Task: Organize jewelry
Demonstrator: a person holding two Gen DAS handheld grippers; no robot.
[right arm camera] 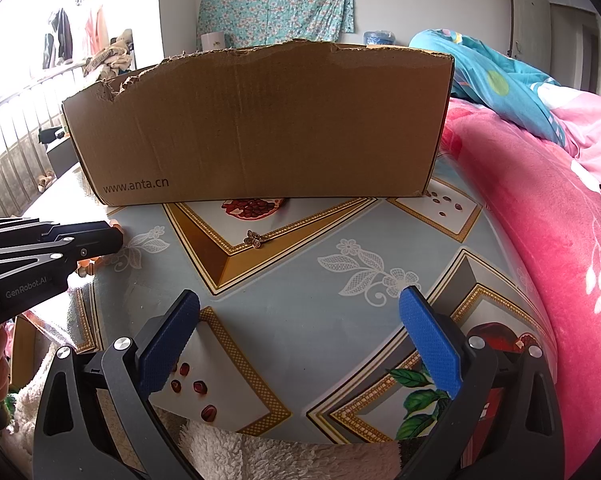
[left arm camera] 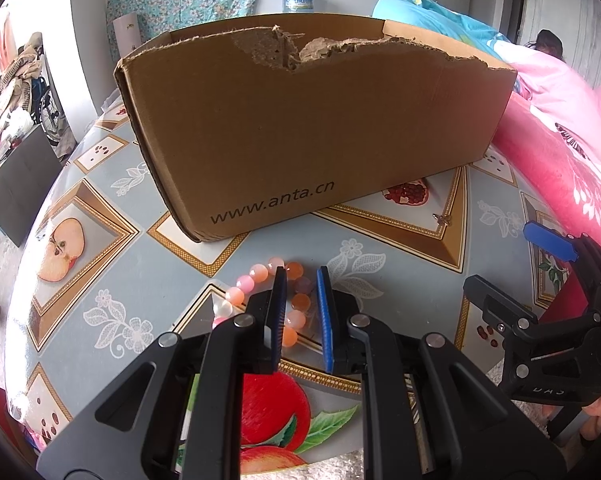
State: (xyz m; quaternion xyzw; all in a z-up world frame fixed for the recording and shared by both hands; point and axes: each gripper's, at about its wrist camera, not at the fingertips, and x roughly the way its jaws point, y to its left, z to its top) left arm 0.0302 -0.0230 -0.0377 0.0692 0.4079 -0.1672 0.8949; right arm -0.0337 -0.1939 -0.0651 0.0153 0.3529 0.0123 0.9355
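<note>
Left wrist view: left claw has its blue pads drawn close, with a narrow gap between them, and the beaded bracelet passes through that gap. Pink and orange beads lie between the pads, while the rest of the loop curves out to the claw's left on the counter. Whether the pads actually press on the beads cannot be told from this angle; the bracelet looks to be resting on the counter.

Ahead of this claw stands a torn cardboard box, printed "www.anta.cn", its upper edge ragged. A small flower-shaped metal charm lies on the counter ahead and to the right of the claw, just short of the box.

Right wrist view: right claw is spread wide, nothing between its pads, hovering over the patterned cloth. The same charm lies ahead of it, slightly left of centre, near the box. The left claw shows at the far left edge. A pink blanket lies to the right of the counter.
</note>
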